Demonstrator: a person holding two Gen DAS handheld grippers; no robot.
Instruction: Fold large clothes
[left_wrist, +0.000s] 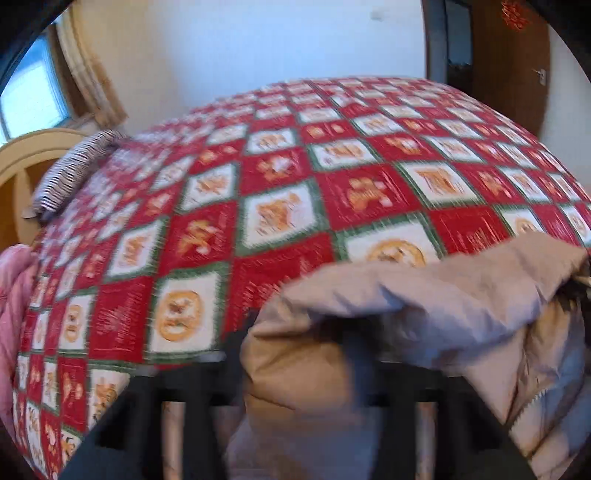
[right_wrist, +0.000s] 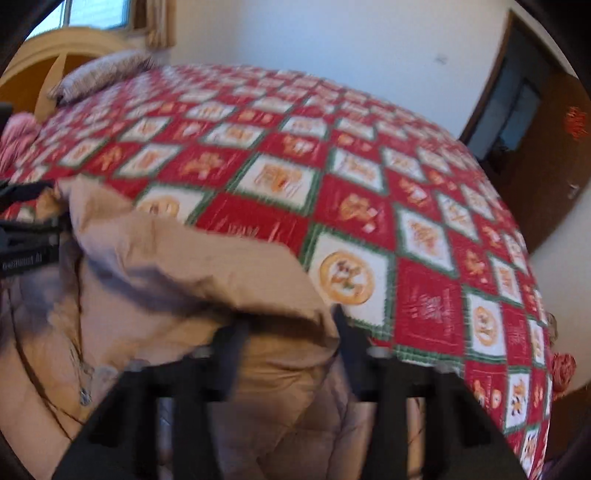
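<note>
Fold step in hand, judging by the lifted cloth: both grippers carry one edge of a beige padded jacket (left_wrist: 424, 295) over the bed's red-and-white checked bedspread (left_wrist: 229, 206). Left gripper (left_wrist: 295, 347) pinches a bunched fold; right gripper (right_wrist: 291, 332) likewise clamps fabric between its fingers. Jacket sits at the near bed edge, puffy, creased, zipper showing. Next likely calls for laying the held edge flat and even.

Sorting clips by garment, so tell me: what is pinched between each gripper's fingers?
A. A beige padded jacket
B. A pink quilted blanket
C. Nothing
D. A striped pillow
A: the beige padded jacket bulges up between the fingers of the left gripper and the right gripper, above the red checked bedspread.
</note>
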